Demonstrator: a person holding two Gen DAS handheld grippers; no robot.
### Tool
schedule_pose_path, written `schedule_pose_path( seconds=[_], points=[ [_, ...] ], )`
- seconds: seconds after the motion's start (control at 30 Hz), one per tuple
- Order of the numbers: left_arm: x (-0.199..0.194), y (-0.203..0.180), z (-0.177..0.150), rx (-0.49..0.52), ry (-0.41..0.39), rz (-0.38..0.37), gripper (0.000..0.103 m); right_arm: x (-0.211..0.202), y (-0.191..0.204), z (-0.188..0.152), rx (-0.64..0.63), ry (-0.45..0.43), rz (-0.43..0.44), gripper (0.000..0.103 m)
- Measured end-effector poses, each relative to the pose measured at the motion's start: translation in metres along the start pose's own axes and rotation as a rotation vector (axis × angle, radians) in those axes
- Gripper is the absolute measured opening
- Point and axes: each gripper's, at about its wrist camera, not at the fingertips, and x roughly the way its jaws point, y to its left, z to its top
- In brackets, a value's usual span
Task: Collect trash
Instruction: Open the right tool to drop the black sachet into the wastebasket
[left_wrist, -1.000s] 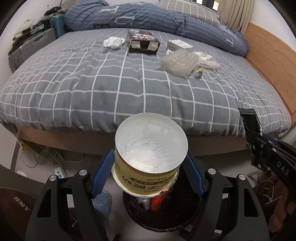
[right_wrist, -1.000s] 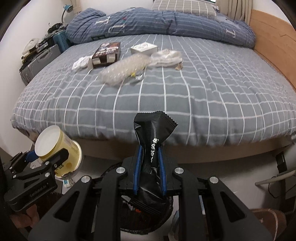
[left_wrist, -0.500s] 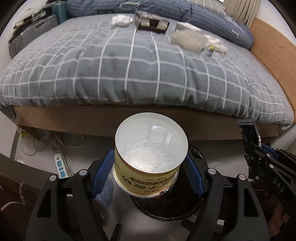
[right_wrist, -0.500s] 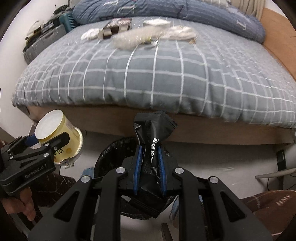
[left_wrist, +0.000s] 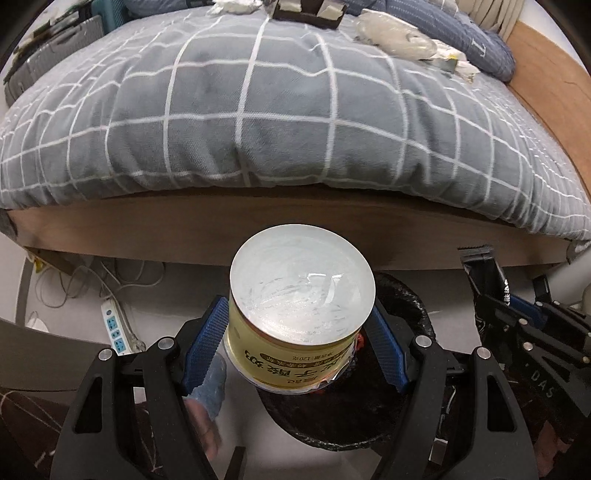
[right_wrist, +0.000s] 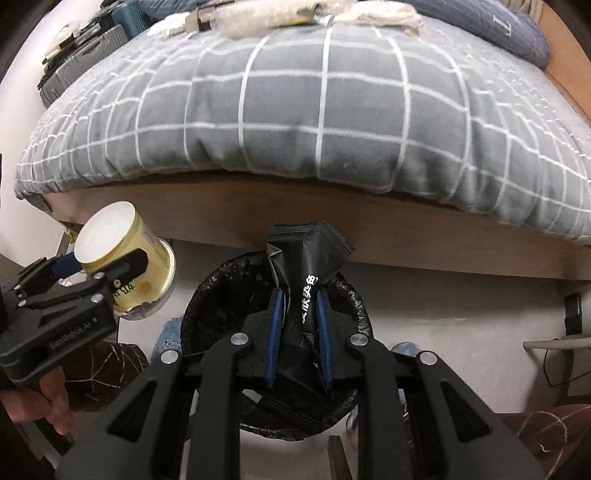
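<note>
Bedroom floor beside a grid-quilted bed, more litter up on the quilt (far edge). Black-lined bin sits directly below the right gripper, clamped on a black wrapper whose long axis runs along the fingers. Left gripper holds a yellow cup bottom-up, over the bin's left rim, so the right one looks better placed to drop.

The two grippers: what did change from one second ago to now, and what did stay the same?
Both grippers came down from bed height toward the black-lined trash bin on the floor; the bed now fills the upper view. The left gripper still grips the yellow cup, and the right gripper still pinches the black wrapper above the bin. Nothing was released. The trash on the bed stayed in place.
</note>
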Motion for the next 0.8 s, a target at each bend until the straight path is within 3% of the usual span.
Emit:
schedule_pose_path(
  seconds=[0.2,0.53,0.7,0.8],
  points=[
    [0.005,0.018,-0.003,-0.018,0.003,0.025,0.072,0.018,0.012,0.0,-0.025,0.033,0.017,0.02],
    [0.012,0.057,-0.013,-0.087,0.016,0.052,0.072,0.028,0.026,-0.001,-0.057,0.038,0.025,0.041],
    [0.017,0.058,-0.013,-0.088,0.019,0.04,0.072,0.028,0.024,0.001,-0.058,0.028,0.017,0.05],
    [0.021,0.05,-0.01,-0.078,0.024,0.029,0.072,0.019,0.016,0.005,-0.047,0.011,0.007,0.06]
  ],
)
